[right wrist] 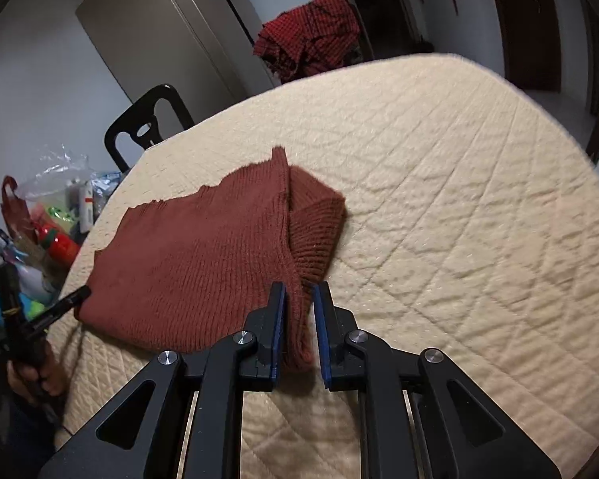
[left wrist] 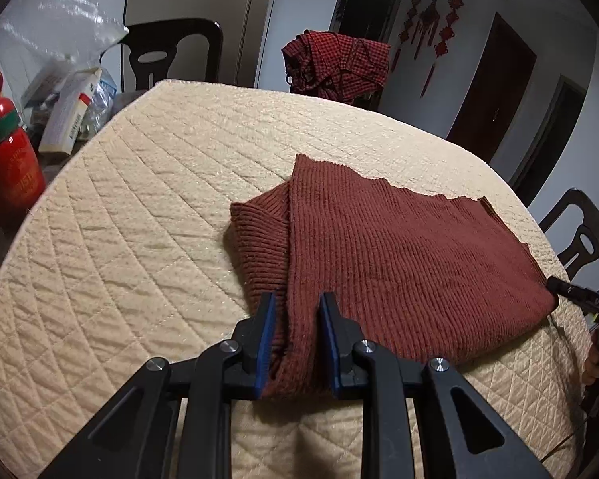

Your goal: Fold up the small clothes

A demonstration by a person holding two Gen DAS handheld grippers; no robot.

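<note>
A rust-brown ribbed knit garment (left wrist: 399, 255) lies partly folded on the round table with a cream quilted cover (left wrist: 139, 207). My left gripper (left wrist: 297, 301) has its jaws a little apart with the garment's near left corner bunched between the blue pads. In the right wrist view the same garment (right wrist: 195, 255) lies left of centre, and my right gripper (right wrist: 299, 291) has its jaws a little apart around the near right corner. The left gripper (right wrist: 78, 295) shows at that view's left edge, and the right gripper (left wrist: 555, 285) at the left wrist view's right edge.
A red checked cloth (left wrist: 335, 64) hangs over a chair beyond the table. Dark chairs (left wrist: 171, 52) stand around it. A red bottle (left wrist: 8, 167), boxes and plastic bags (left wrist: 72, 107) sit off the table's left side. The quilted cover (right wrist: 459, 199) stretches right.
</note>
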